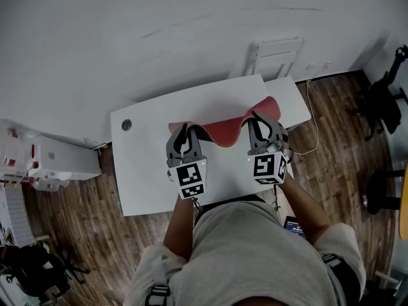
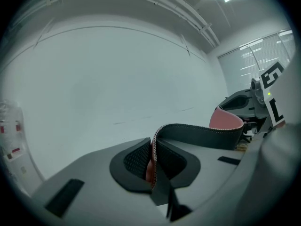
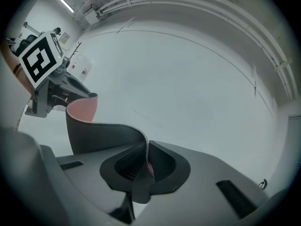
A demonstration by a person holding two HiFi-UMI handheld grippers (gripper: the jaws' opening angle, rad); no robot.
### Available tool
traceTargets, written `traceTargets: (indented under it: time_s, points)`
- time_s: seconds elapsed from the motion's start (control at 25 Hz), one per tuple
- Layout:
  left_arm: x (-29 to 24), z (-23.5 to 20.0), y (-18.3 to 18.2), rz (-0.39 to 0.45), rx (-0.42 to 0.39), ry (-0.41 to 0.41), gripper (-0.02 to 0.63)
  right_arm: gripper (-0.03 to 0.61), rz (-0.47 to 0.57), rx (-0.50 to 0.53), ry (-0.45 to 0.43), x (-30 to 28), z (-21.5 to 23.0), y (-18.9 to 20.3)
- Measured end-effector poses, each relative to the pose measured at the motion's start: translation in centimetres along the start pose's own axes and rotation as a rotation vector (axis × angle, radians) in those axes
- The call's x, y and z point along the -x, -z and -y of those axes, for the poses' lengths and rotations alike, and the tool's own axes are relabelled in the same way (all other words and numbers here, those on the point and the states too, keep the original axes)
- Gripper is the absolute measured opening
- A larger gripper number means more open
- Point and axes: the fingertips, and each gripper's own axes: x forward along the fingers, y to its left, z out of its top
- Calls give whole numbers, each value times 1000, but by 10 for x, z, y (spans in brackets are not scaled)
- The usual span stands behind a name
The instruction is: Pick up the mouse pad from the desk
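Observation:
The mouse pad (image 1: 223, 130), red on top and black underneath, hangs above the white desk (image 1: 143, 171) and sags in the middle between my two grippers. My left gripper (image 1: 183, 143) is shut on the pad's left edge, and the thin stitched edge (image 2: 154, 149) is pinched between its jaws. On the pad's right edge my right gripper (image 1: 262, 127) is shut, with the edge (image 3: 146, 153) squeezed between its jaws. From the left gripper view the pad (image 2: 207, 134) curves off to the right gripper (image 2: 254, 102). The right gripper view shows the pad (image 3: 99, 135) arching to the left gripper (image 3: 51, 86).
The desk has a round cable hole (image 1: 126, 125) at its far left corner. A white cabinet (image 1: 51, 161) stands to the left on the wood floor. A white frame (image 1: 277, 56) leans on the wall behind the desk. A black chair (image 1: 382, 104) stands at the right.

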Motion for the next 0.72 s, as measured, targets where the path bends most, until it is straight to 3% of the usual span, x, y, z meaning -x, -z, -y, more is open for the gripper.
traceTargets:
  time_s: [0.44,0.72]
  points:
    - [8,-18,-35,80,97,-19,32,57,62,-57,-8,1,7,-28]
    - [20,-21,-66,156,185,19,32,57,148,-192,-51,10,13,-56]
